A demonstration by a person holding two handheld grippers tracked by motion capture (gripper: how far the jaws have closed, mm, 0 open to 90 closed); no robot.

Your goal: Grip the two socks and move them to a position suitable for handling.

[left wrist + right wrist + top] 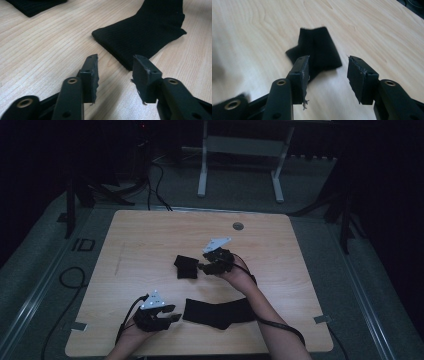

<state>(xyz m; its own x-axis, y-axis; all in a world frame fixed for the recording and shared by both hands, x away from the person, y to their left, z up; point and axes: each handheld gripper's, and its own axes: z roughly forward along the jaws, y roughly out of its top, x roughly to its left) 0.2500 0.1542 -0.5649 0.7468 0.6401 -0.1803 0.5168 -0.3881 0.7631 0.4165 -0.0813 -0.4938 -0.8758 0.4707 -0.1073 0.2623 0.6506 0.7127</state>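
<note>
Two black knitted socks lie on a light wooden counter (150, 235). The folded sock (186, 267) sits bunched into a small packet near the centre of the counter; the flat sock (217, 312) lies stretched out lengthwise toward the near edge, its open cuff end pointing left. The two are apart, with bare wood between them.

The right hand-held gripper (201, 267) stands just right of the folded sock, jaws spread wide and empty. In the right gripper view the folded sock (317, 52) lies just beyond the jaw tips, so the tool appears set either to take it or to have let it rest there; which one cannot be told.

The left hand-held gripper (175, 315) rests at the near left, also wide open and holding nothing. In the left gripper view the flat sock (140, 37) has its cuff corner just ahead of the open jaws, a placement that suits a pinch on that edge.

A grommet hole (238, 226) marks the far side of the counter.
</note>
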